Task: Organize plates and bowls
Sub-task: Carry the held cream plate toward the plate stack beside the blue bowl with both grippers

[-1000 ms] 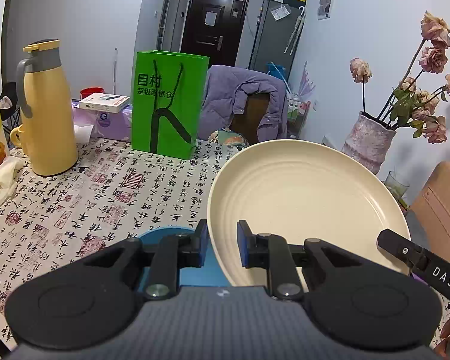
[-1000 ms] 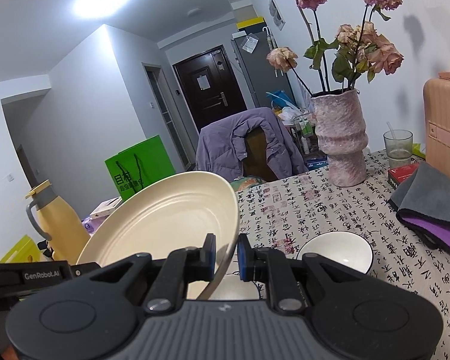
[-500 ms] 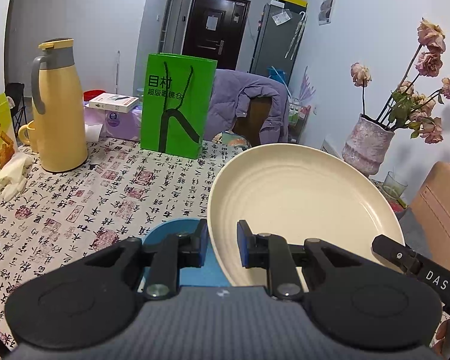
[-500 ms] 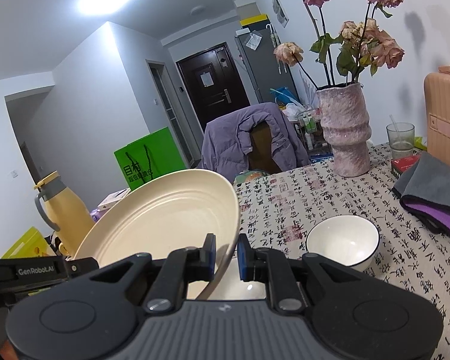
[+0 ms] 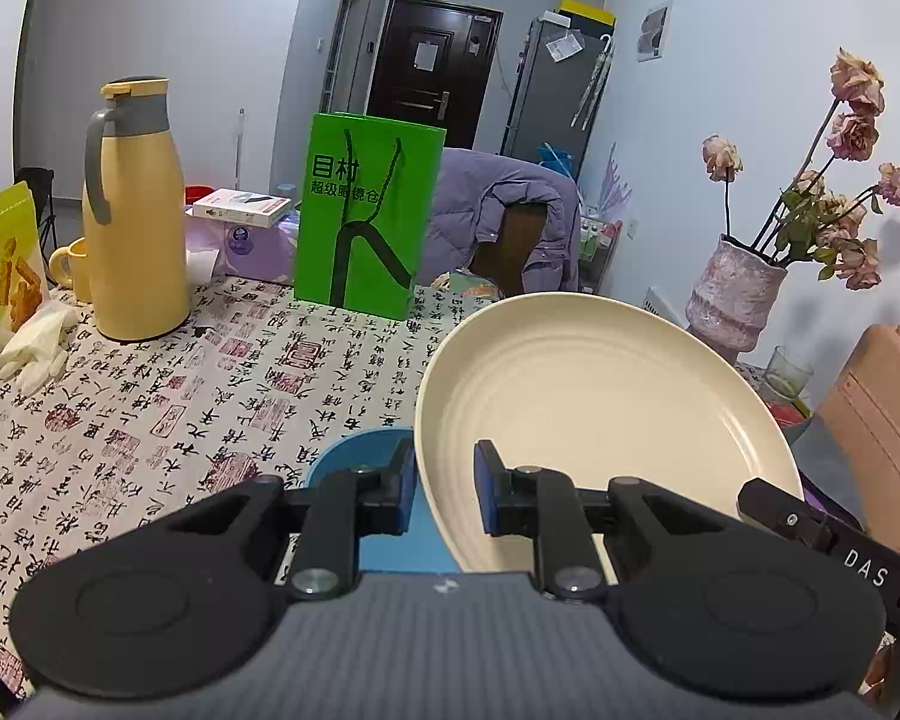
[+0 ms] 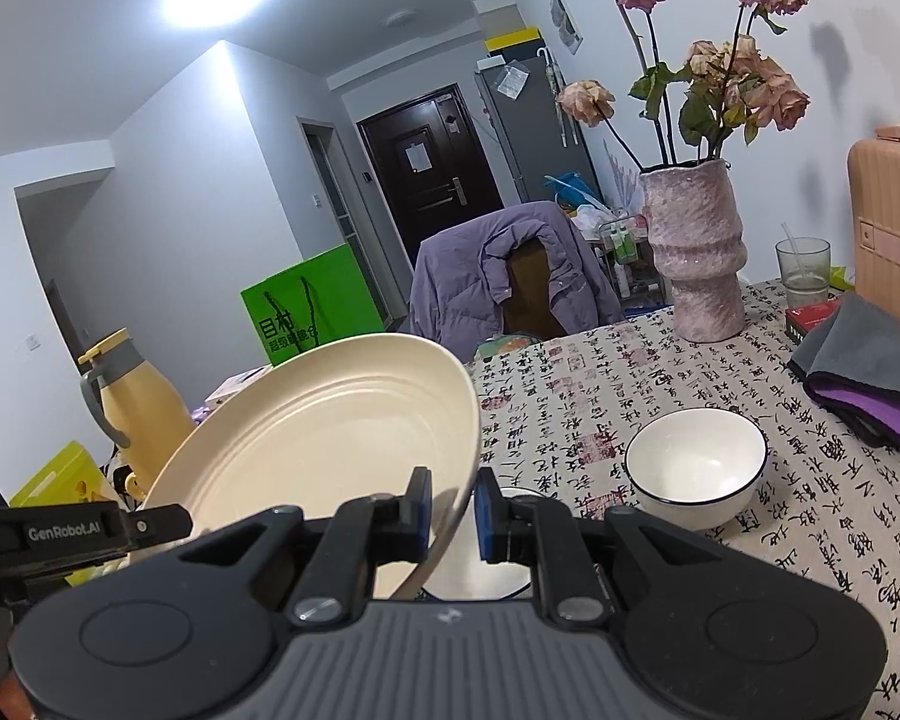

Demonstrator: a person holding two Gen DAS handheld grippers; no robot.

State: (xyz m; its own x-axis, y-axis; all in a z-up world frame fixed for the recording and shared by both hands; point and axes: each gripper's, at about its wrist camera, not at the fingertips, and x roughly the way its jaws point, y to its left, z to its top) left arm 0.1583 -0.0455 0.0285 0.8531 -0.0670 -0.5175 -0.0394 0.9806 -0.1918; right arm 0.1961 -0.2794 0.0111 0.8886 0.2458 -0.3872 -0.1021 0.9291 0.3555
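- The plate (image 5: 600, 396) hangs tilted above the table (image 5: 150, 408), between both grippers.
- A bowl (image 6: 696, 462) sits right of it.
- The flask (image 5: 132, 210) stands far left, the vase (image 6: 696, 258) far right.

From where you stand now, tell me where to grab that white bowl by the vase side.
Take the white bowl by its thin rim, one finger inside and one outside. It sits upright and open, too wide to span. Come from the near side, where the tablecloth looks bare; the folded cloth lies on the far right.
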